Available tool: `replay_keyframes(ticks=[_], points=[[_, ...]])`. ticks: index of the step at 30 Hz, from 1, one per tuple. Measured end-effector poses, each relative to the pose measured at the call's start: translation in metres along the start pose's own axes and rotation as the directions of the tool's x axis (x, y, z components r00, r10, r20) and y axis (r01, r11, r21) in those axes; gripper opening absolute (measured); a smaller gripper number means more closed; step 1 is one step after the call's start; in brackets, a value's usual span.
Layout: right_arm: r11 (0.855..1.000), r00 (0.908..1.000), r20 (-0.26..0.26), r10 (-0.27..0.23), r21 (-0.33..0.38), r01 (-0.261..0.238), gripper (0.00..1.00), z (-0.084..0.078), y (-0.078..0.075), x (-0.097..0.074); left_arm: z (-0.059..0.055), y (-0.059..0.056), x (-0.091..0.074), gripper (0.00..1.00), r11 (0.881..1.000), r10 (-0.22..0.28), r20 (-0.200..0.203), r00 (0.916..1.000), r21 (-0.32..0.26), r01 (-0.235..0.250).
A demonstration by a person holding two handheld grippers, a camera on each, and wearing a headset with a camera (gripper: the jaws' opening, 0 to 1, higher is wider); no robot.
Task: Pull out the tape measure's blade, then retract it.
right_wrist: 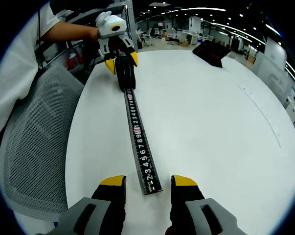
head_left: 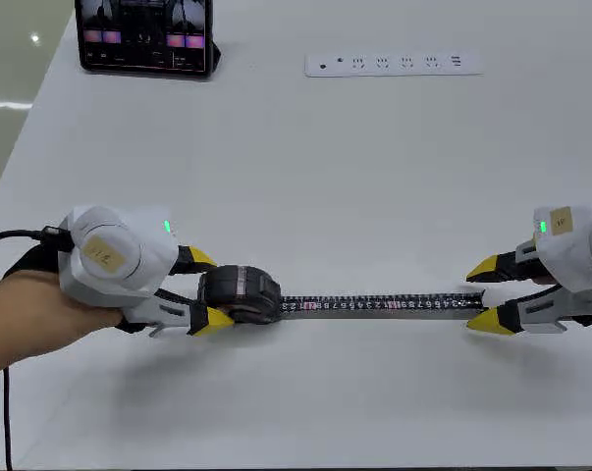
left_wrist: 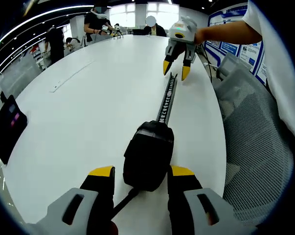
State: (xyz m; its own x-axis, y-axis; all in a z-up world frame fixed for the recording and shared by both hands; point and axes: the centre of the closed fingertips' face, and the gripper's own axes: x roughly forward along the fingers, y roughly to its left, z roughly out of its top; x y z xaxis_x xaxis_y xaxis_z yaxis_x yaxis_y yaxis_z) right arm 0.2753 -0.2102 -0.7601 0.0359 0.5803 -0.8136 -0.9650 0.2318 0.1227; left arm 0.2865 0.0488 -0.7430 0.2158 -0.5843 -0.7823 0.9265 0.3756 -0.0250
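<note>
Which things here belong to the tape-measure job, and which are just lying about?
Job: case, held by left gripper; blade, pulled out; right gripper, open at its tip.
Lying about: power strip; tablet.

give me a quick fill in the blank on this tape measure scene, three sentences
1. The left gripper clamps the tape measure case, whose colour is ____.
2. The blade lies flat on the table, its tip between the jaws of the right gripper, which stand ____.
3. The fingertips of both grippers are coloured ____.

Missing words: black; open; yellow
</note>
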Motion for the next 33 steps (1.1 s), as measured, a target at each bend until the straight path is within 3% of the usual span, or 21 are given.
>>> replay_keyframes(ticks=[4, 13, 17, 19, 25, 33], points=[[1.000, 1.0000, -0.001, 0.005, 0.013, -0.005, 0.42, 0.000, 0.002, 0.001, 0.003, 0.002, -0.004, 0.44, 0.999, 0.008, 0.023, 0.9997, -0.031, -0.007], [1.000, 1.0000, -0.001, -0.004, 0.017, 0.004, 0.44, 0.000, 0.003, 0.000, 0.002, 0.001, -0.005, 0.47, 0.999, 0.014, 0.024, 0.9996, -0.030, -0.014], [0.998, 0.9984, 0.052, -0.024, 0.066, 0.020, 0.46, 0.006, 0.003, -0.003, 0.004, 0.002, -0.009, 0.48, 0.998, 0.026, 0.044, 0.9987, -0.064, -0.023], [0.997, 0.9981, 0.055, -0.030, 0.072, 0.026, 0.47, 0.005, 0.004, -0.004, 0.003, 0.004, -0.011, 0.49, 0.996, 0.039, 0.054, 0.9978, -0.084, -0.034], [0.989, 0.9913, 0.111, -0.069, 0.134, 0.054, 0.52, 0.009, 0.006, -0.006, 0.000, 0.001, -0.018, 0.51, 0.986, 0.063, 0.093, 0.9937, -0.159, -0.048], [0.974, 0.9742, 0.162, -0.157, 0.191, 0.125, 0.57, 0.015, 0.003, -0.008, -0.001, 0.000, -0.024, 0.55, 0.971, 0.111, 0.132, 0.9850, -0.225, -0.079]])
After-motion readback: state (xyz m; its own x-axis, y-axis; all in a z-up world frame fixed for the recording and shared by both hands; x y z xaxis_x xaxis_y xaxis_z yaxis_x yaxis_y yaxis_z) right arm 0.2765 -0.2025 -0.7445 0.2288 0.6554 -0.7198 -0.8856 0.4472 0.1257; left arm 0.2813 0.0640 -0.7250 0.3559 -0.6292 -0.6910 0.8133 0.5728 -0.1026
